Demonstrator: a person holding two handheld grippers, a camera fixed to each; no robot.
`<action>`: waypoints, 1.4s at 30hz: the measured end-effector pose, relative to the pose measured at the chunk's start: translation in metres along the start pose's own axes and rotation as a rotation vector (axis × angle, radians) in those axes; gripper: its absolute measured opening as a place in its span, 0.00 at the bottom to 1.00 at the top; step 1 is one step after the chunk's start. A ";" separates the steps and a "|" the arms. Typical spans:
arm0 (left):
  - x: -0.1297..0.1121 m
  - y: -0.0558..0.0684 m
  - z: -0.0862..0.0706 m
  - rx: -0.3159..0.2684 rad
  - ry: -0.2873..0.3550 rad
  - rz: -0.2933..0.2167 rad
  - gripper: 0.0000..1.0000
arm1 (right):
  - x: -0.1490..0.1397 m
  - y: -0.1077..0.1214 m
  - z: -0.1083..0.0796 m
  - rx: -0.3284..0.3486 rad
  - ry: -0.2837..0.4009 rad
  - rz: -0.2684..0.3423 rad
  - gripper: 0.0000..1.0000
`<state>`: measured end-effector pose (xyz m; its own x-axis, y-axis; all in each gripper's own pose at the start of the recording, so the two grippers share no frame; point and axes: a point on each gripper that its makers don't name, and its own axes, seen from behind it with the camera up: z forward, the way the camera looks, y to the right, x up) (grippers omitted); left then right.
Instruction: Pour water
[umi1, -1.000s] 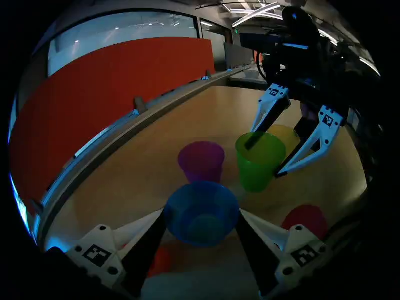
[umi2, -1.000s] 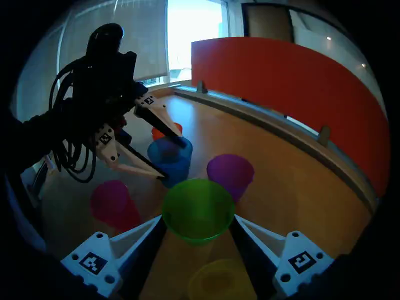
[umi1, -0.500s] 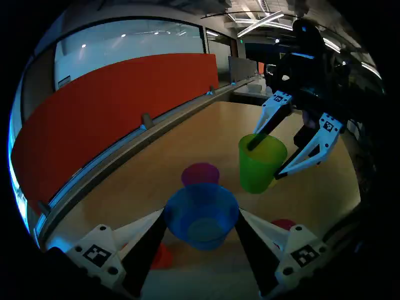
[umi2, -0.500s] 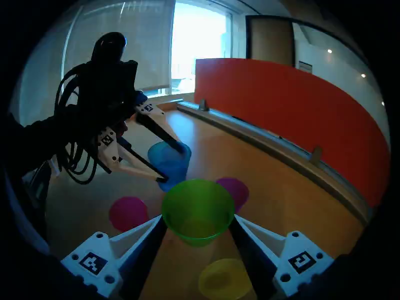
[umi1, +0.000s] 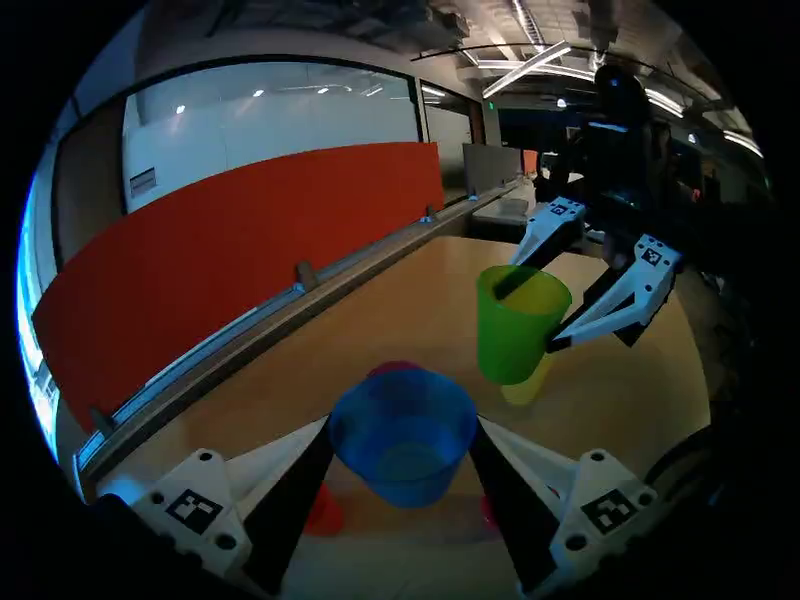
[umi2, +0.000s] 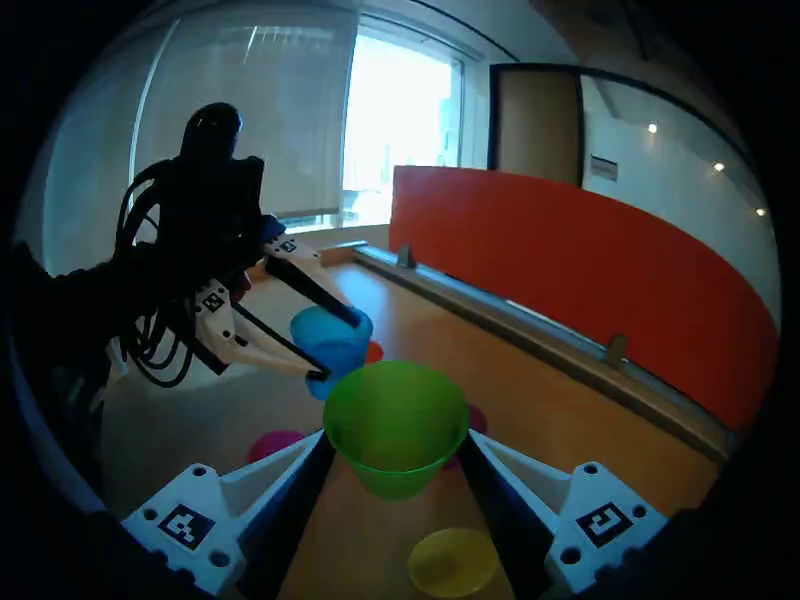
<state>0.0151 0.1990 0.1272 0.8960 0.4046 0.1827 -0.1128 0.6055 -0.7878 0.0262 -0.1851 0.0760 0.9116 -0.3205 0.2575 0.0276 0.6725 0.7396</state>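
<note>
Gripping a blue cup (umi1: 403, 455) upright in the left gripper (umi1: 400, 432) and a green cup (umi2: 397, 430) upright in the right gripper (umi2: 396, 445), each pinched between its fingers above the table (umi1: 420, 290), facing one another, seemingly level so nothing spills before one tips into the other.

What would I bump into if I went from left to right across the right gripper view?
pink cup → blue cup → green cup → red wall panel
</note>
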 end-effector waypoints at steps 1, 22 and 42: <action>0.002 0.001 -0.002 0.002 0.005 -0.002 0.89 | 0.003 -0.001 -0.002 -0.001 0.008 0.002 0.90; 0.033 0.010 -0.056 0.076 0.174 -0.054 0.89 | 0.044 -0.026 -0.026 -0.002 0.165 -0.013 0.90; 0.050 0.015 -0.084 0.101 0.268 -0.092 0.89 | 0.072 -0.036 -0.031 -0.006 0.319 0.012 0.90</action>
<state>0.0943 0.1707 0.0752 0.9844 0.1579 0.0780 -0.0563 0.7018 -0.7102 0.1031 -0.2113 0.0488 0.9945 -0.0874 0.0571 0.0176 0.6791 0.7338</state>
